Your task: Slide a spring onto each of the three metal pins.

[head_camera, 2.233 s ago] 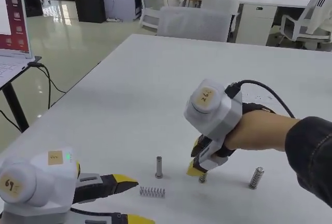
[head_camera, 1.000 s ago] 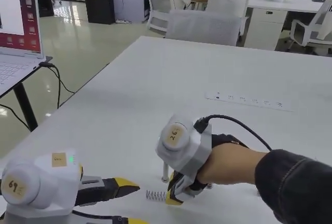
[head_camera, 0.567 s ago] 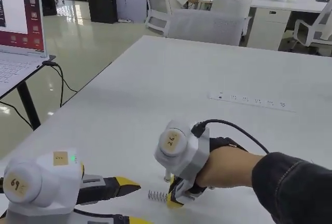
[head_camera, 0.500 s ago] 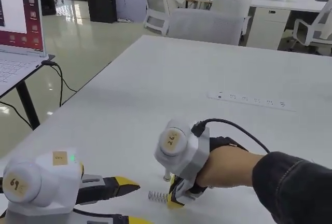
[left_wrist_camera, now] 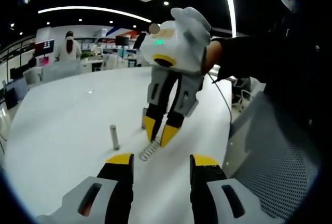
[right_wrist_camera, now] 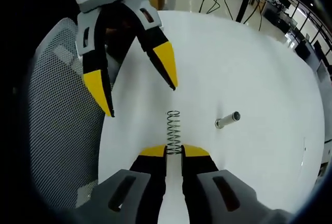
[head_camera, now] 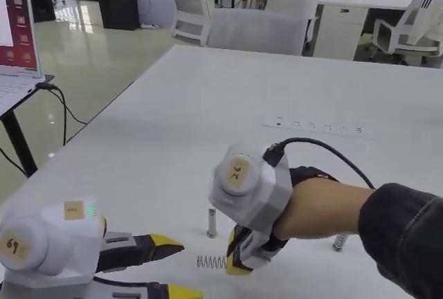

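Observation:
My right gripper (head_camera: 237, 263) (right_wrist_camera: 174, 151) is shut on one end of a loose spring (head_camera: 211, 262) (right_wrist_camera: 173, 126) that lies flat on the white table (head_camera: 208, 126). A bare metal pin (head_camera: 212, 223) (right_wrist_camera: 227, 120) (left_wrist_camera: 114, 137) stands just behind the spring. To the right, a pin with a spring on it (head_camera: 338, 242) peeks out past the hand. My left gripper (head_camera: 174, 270) (left_wrist_camera: 162, 159) is open at the near left, its jaws pointed at the spring (left_wrist_camera: 148, 151) with nothing between them. The right gripper's fingertips (left_wrist_camera: 167, 135) appear in the left gripper view.
A white power strip (head_camera: 318, 127) lies further back on the table. A laptop (head_camera: 12, 29) stands on a side stand at the left. A grey chair (head_camera: 256, 32) sits at the far table edge, with people and desks behind it.
My right gripper has left the middle pin, moved left to the loose spring and closed on its end. The left gripper has stayed put. The head camera has shifted.

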A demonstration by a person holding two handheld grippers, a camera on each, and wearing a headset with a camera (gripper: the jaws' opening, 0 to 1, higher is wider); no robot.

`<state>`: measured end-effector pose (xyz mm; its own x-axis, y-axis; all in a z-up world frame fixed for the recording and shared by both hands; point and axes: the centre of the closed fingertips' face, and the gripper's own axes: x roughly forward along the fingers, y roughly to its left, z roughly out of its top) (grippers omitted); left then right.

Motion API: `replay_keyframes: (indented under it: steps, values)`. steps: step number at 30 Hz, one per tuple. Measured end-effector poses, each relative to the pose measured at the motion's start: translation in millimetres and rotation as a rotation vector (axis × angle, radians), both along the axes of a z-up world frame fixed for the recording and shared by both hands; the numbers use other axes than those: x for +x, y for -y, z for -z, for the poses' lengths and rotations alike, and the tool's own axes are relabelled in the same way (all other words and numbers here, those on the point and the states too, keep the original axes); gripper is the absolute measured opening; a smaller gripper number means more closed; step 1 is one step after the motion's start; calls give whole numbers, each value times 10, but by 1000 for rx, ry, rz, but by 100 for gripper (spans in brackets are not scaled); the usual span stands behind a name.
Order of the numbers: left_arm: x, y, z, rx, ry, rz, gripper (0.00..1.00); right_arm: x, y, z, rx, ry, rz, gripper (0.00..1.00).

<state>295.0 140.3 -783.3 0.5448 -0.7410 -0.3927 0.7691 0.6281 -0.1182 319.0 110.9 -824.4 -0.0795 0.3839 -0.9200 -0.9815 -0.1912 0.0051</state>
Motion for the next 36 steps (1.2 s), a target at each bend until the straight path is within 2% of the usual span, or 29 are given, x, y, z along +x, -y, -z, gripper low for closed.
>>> replay_keyframes:
  steps: [5,11,22,36]
  values:
    - [1,73,-20,-2,5,24,35,-97,103,-167,5,7,-37,8]
    - [14,158,-44,-4,12,50,34,-139,188,-304,13,18,-49,8]
    - [17,340,-149,2,36,123,26,-187,284,-361,0,30,-63,8]
    - [-28,411,-112,21,49,175,13,-289,232,-380,7,25,-87,8]
